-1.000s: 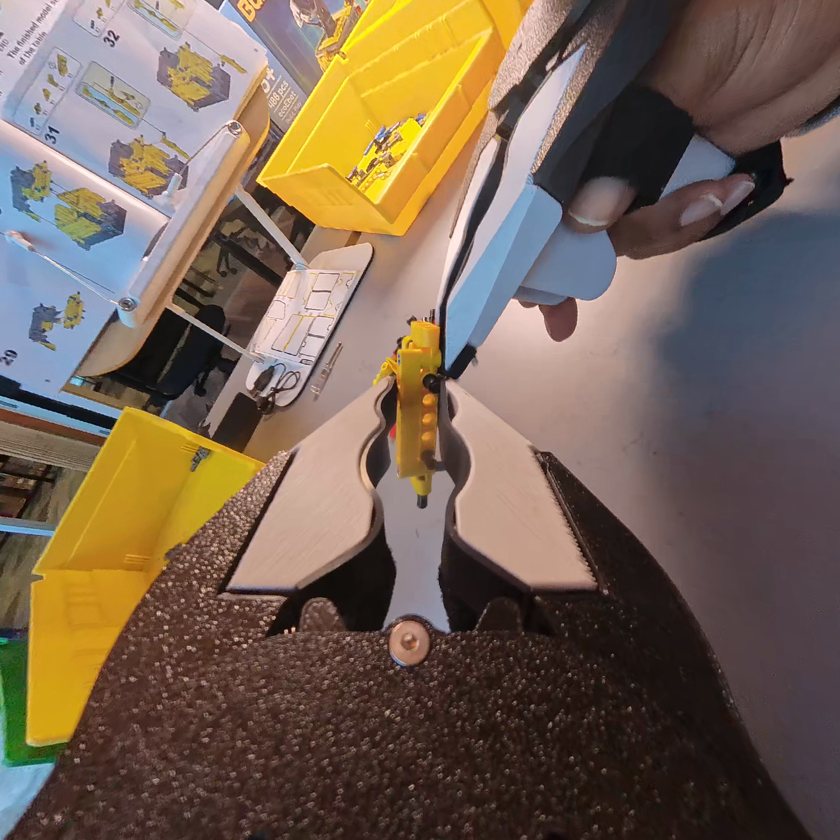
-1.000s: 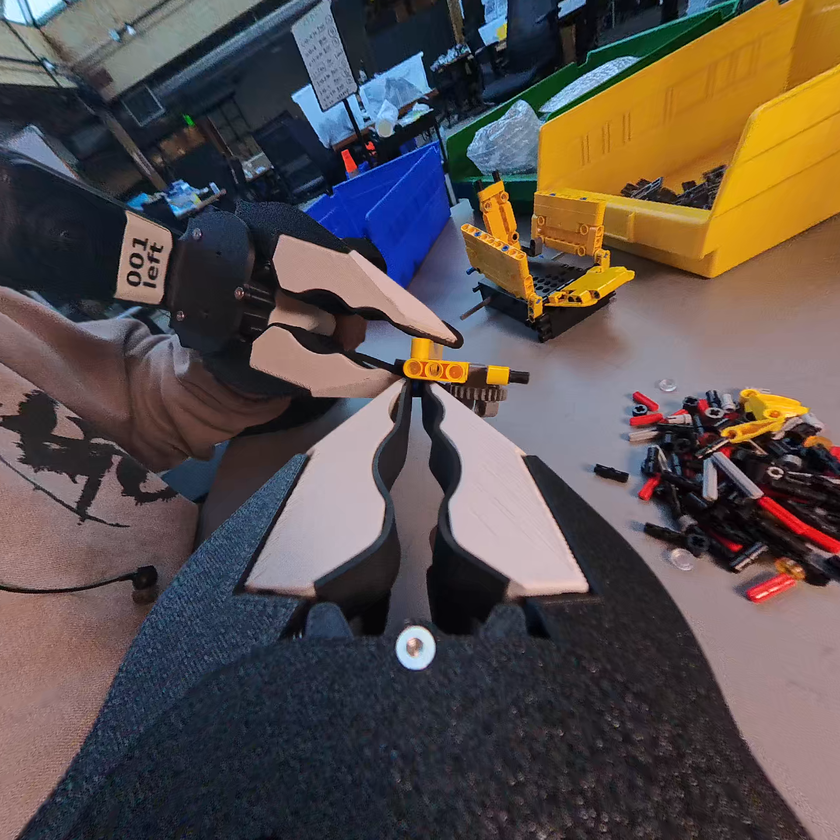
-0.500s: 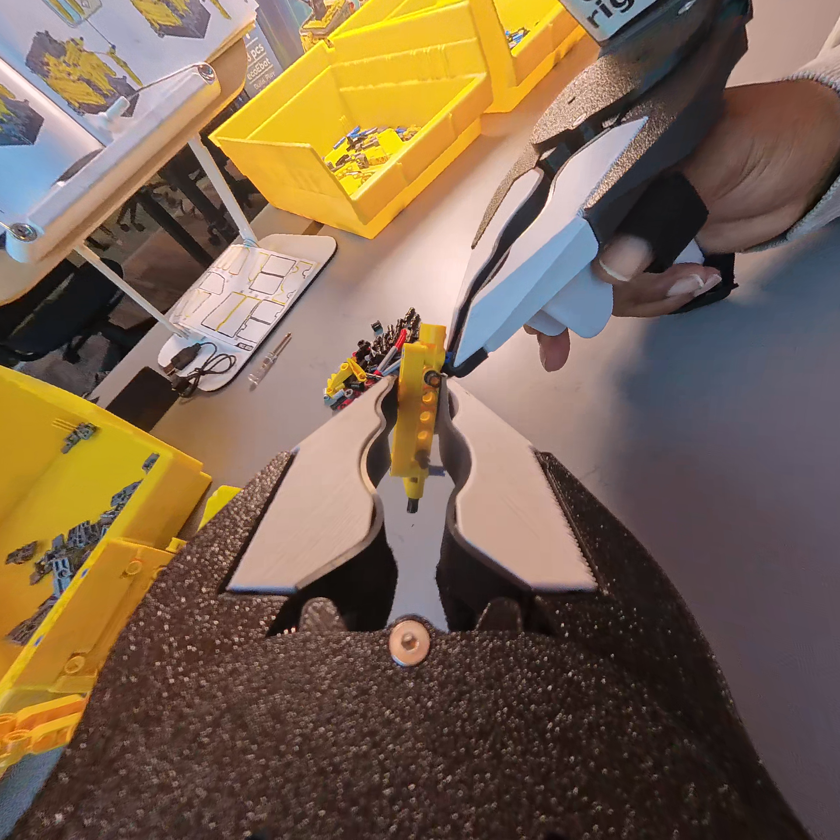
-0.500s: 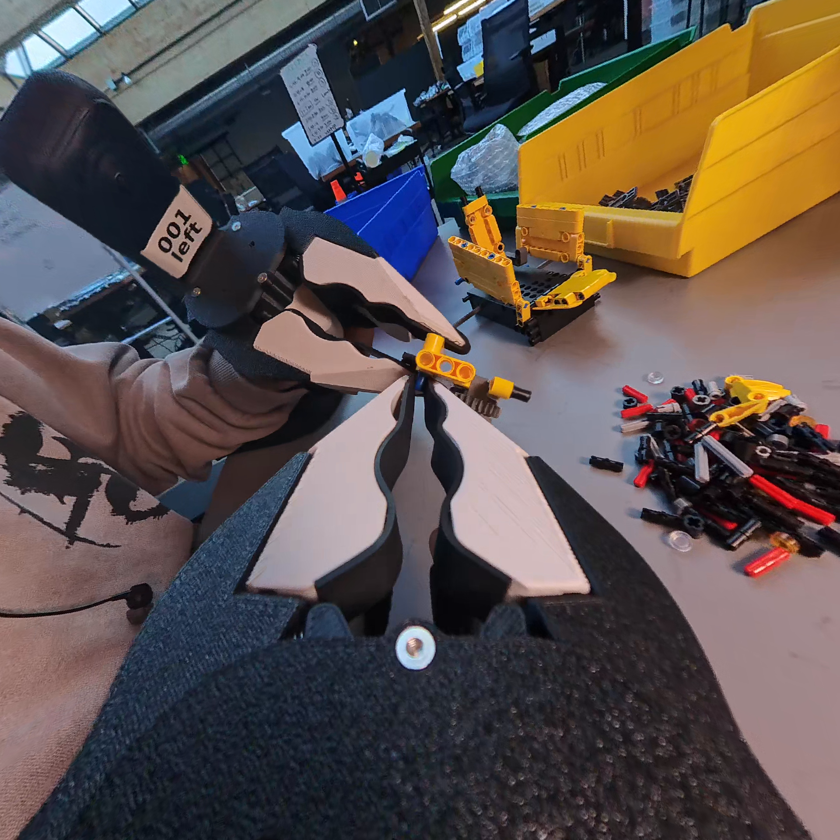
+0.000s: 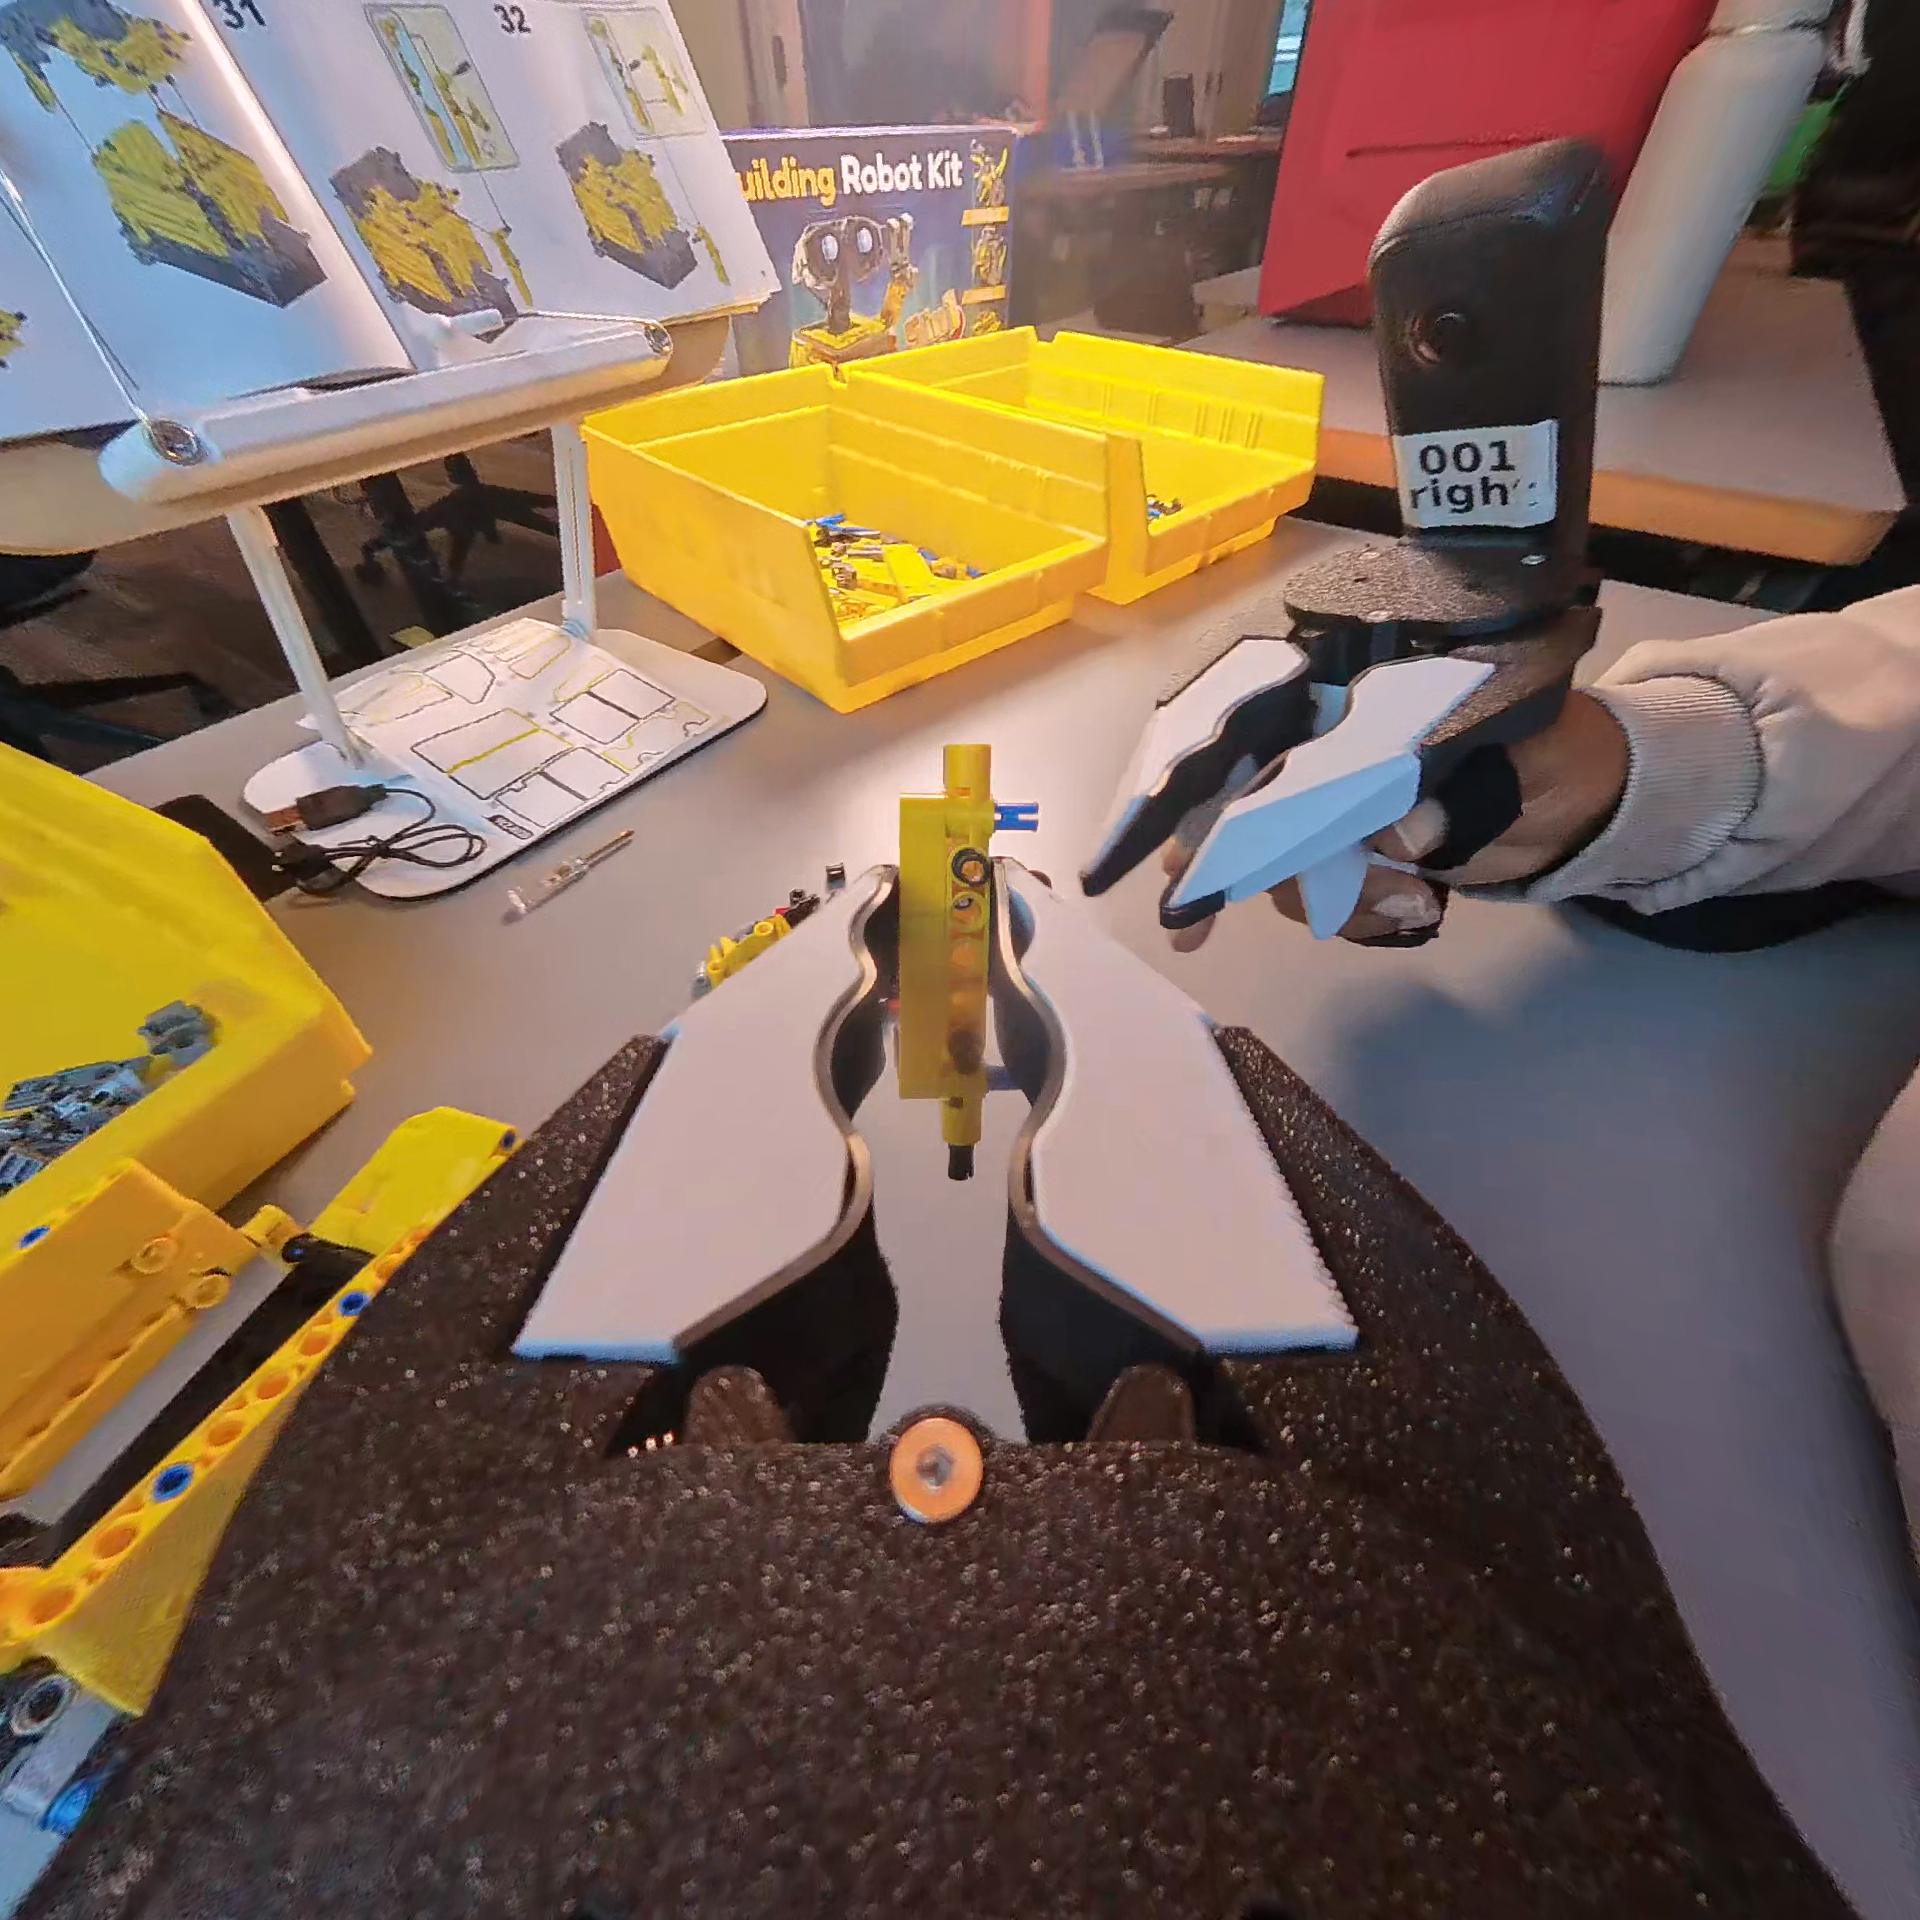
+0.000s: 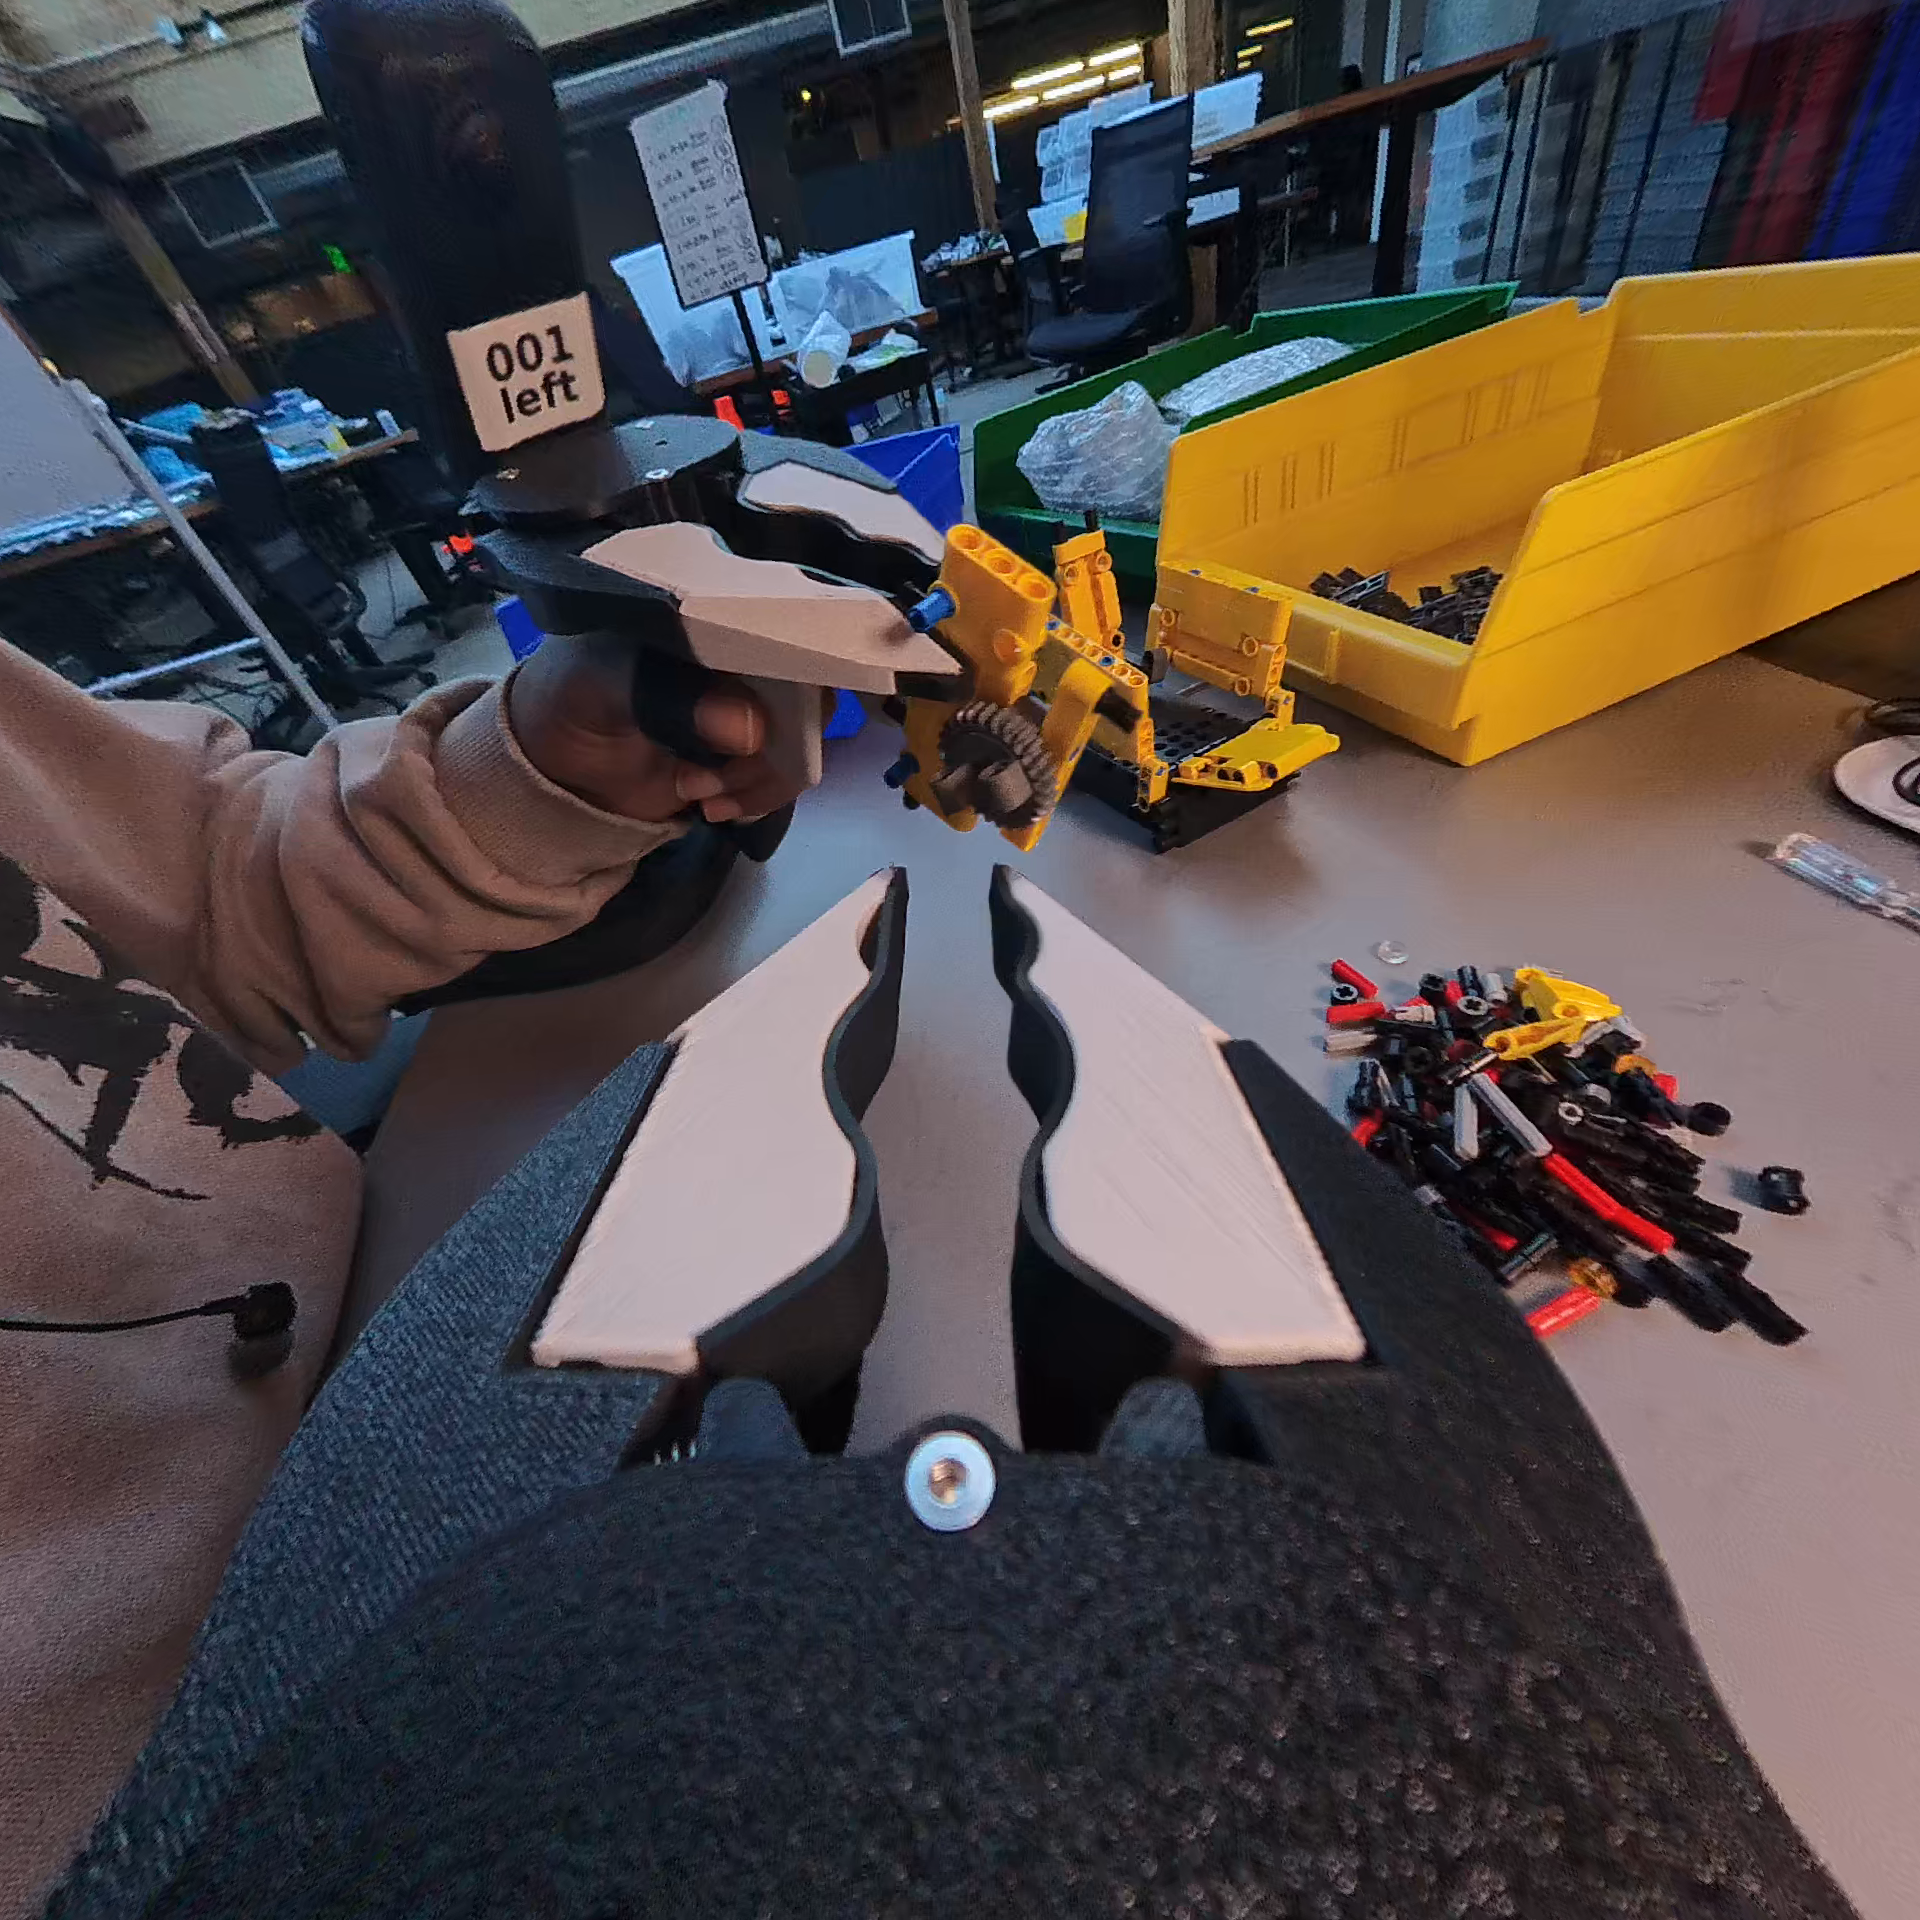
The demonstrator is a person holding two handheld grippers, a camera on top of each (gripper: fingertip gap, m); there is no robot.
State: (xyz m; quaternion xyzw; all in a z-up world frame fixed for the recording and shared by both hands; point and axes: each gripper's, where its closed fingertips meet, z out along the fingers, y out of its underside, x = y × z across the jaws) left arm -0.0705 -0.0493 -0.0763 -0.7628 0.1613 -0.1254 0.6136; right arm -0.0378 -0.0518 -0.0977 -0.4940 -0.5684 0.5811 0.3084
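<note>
Right gripper (image 6: 945, 883) has backed off, parted, empty; left gripper (image 5: 945, 894) clamps the partly hidden yellow assembly (image 5: 951, 966).

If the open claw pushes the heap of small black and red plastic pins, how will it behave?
The heap of small black and red plastic pins would probably scatter, since the pieces lie loose. The round pins may roll on the smooth grey table. They look light and stiff, so the right claw should shift them easily.

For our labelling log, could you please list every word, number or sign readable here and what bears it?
I do not copy writing; these bear it:
White sticker, right claw's post.
White sticker, left claw's post.
Dark box behind the yellow bins.
Instruction sheets on the stand.
Far signboard: too small to read.
</note>
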